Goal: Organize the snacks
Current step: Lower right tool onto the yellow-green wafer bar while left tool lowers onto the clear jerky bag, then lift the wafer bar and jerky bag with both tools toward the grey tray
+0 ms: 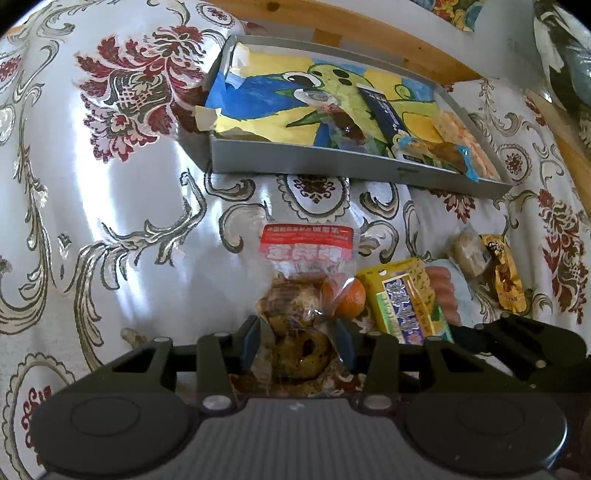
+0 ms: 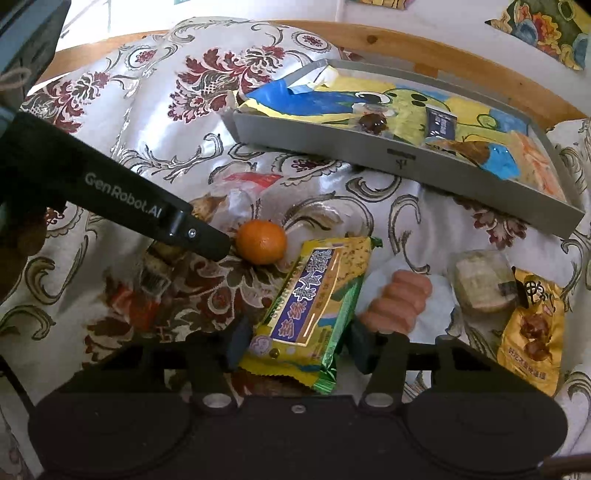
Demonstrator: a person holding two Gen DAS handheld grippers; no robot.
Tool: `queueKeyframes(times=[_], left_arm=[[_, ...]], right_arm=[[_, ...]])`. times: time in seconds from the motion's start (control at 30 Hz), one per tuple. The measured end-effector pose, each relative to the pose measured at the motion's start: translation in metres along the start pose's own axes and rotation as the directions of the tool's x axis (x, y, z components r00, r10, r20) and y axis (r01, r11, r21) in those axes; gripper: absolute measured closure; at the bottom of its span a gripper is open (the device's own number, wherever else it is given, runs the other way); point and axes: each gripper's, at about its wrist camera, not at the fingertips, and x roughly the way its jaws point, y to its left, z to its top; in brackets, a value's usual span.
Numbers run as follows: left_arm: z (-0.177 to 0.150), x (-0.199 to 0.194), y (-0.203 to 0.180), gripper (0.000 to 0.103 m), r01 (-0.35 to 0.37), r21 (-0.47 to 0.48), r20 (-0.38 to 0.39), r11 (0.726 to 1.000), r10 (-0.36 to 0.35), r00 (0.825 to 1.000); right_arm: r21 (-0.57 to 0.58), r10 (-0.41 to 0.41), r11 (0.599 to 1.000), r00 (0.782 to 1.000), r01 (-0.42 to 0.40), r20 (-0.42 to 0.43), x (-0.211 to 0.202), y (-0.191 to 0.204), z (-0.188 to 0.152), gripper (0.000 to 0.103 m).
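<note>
**Two grippers, each straddling a snack packet on the patterned cloth**

Both grippers are down at the near edge of the floral cloth (image 1: 122,192), where the loose snacks are bunched up. The left gripper (image 1: 298,345) has its jaws either side of a clear bag of ring-shaped pastries (image 1: 301,321) with a red label on top. The fingers sit right up against the bag's sides, but I honestly can't tell if they're squeezing it or just framing it. Tucked just beside that bag is a small orange (image 2: 261,242), touching the wrapper.

The right gripper (image 2: 298,345) is around the near end of a yellow and green biscuit packet (image 2: 314,308). Its jaws are spread a bit wider than the packet, with a gap showing on the right side, so it looks open and not clamped. The packet lies tilted on the cloth.

Right next to it there's a pack of pink sausages (image 2: 397,299), partly under the packet's edge. Further toward the right edge of the cloth sit a pale wrapped cake (image 2: 480,284) and a yellow chestnut pouch (image 2: 532,332), touching each other.

At the far edge, against the wooden rail (image 1: 369,33), is the grey tray (image 1: 332,168), lined with a parrot painting (image 1: 280,99). Several snacks are already lying inside it, toward its right end.
</note>
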Motion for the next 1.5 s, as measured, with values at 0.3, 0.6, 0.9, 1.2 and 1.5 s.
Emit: queueKeyframes(times=[0.3,0.6,0.9,1.2,1.5], left_arm=[[0.001,0.008,-0.001,0.055,-0.021,-0.008,-0.018,1.0,0.021,1.0],[0.002,0.01,-0.001,0.054,-0.026,-0.011,-0.023,1.0,0.025,0.999],[0.003,0.009,-0.004,0.055,-0.039,-0.012,-0.024,0.999,0.039,0.999],[0.005,0.001,-0.013,0.055,-0.064,-0.005,-0.002,0.998,0.064,0.998],[0.008,-0.012,-0.026,0.055,-0.086,0.004,0.03,0.996,0.086,0.996]], right_arm=[[-0.008,0.019,1.0,0.999,-0.018,0.028,0.016,0.005,0.007,0.027],[0.0,0.0,1.0,0.999,0.0,0.044,0.025,0.003,0.009,0.026],[0.05,0.009,0.999,0.998,-0.012,0.059,0.019,-0.008,0.005,0.044],[0.078,0.029,0.996,0.997,-0.035,0.075,0.01,-0.015,0.003,0.052],[0.024,0.032,0.999,0.994,-0.035,0.1,-0.003,-0.011,0.002,0.058]])
